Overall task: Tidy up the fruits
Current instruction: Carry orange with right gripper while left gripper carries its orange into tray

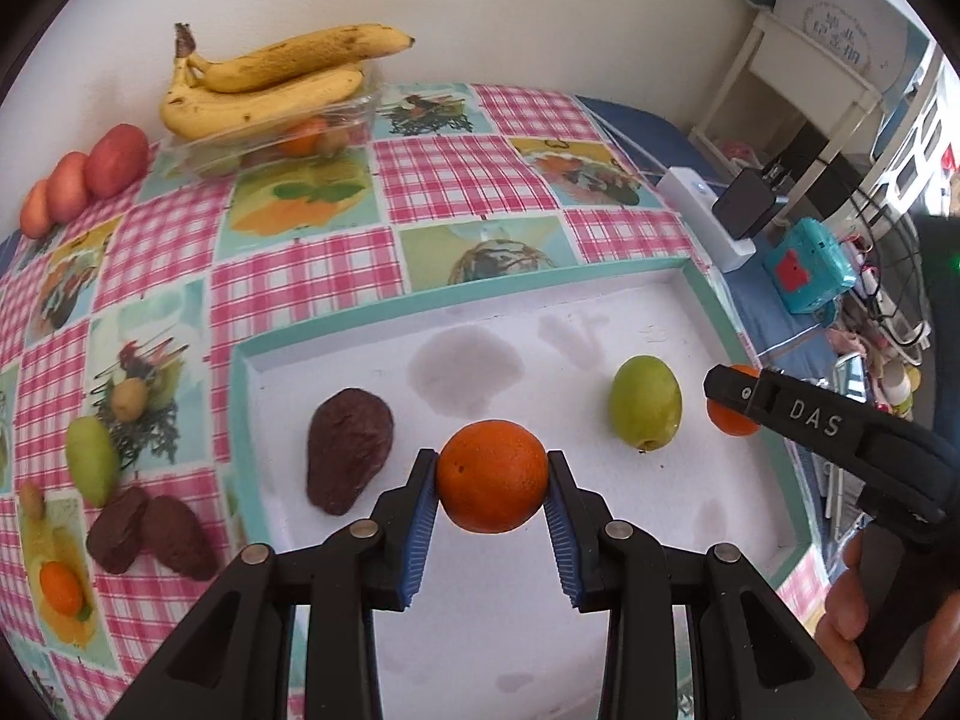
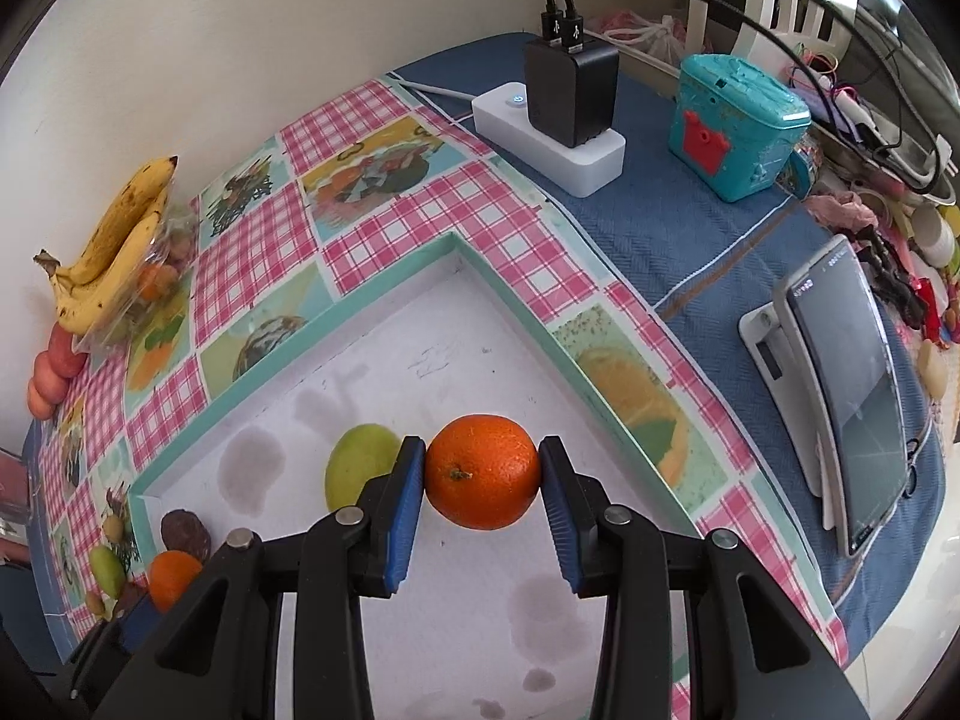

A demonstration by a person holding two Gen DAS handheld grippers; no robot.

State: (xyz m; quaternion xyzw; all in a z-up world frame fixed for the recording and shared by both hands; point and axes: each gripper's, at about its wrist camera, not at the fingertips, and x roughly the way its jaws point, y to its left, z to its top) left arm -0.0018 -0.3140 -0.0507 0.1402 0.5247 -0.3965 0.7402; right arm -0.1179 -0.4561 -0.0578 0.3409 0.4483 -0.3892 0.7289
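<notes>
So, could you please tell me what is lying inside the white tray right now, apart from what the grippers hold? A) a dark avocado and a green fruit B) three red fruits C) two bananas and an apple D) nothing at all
A: a dark avocado and a green fruit lie on the white tray, while the left gripper and the right gripper each clamp an orange above it.
</notes>
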